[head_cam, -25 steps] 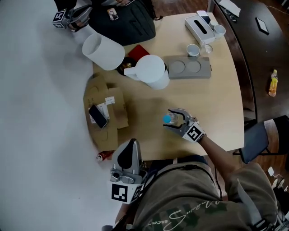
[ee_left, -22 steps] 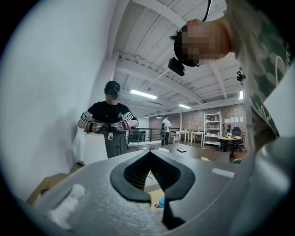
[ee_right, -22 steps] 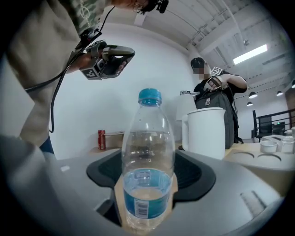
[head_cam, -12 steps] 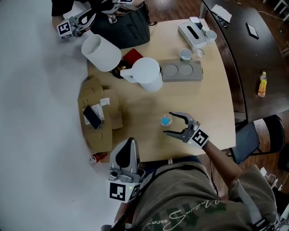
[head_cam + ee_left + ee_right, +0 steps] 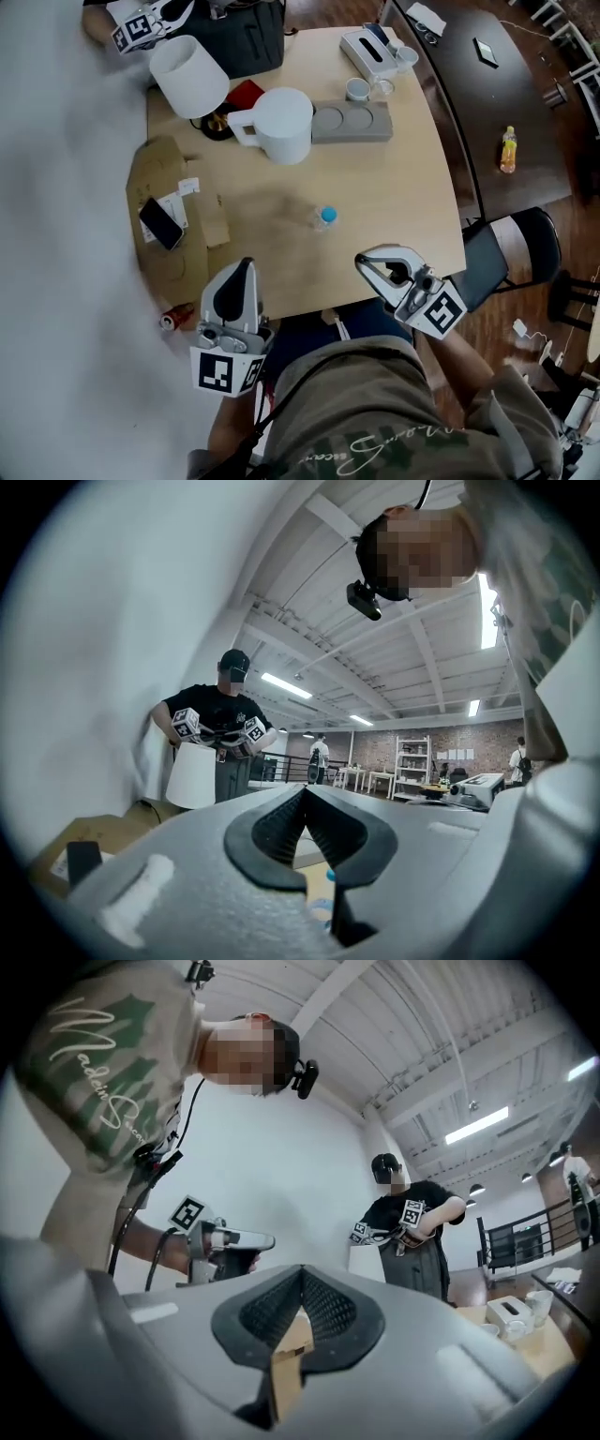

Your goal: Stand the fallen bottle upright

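A small clear bottle (image 5: 323, 217) with a blue cap stands upright and alone in the middle of the tan table (image 5: 403, 197). My right gripper (image 5: 362, 263) hangs above the table's near edge, well back from the bottle, with its jaws shut on nothing (image 5: 302, 1271). At the near left edge my left gripper (image 5: 246, 265) points level, also shut and empty (image 5: 306, 789). Under its jaws in the left gripper view shows a sliver of the blue cap (image 5: 330, 875). The right gripper view shows the left gripper (image 5: 230, 1239) off to the left.
A white pitcher (image 5: 281, 123), a grey coaster tray (image 5: 352, 122), cups (image 5: 357, 89) and a tissue box (image 5: 364, 43) fill the far side. A cardboard box with a phone (image 5: 161, 222) sits left. Another person holds a white bucket (image 5: 187, 75). A chair (image 5: 514, 246) stands right.
My right gripper let go of the bottle, drew back toward me, rose, and its jaws went from wide open to shut. The bottle stays standing. The left gripper shifted a little.
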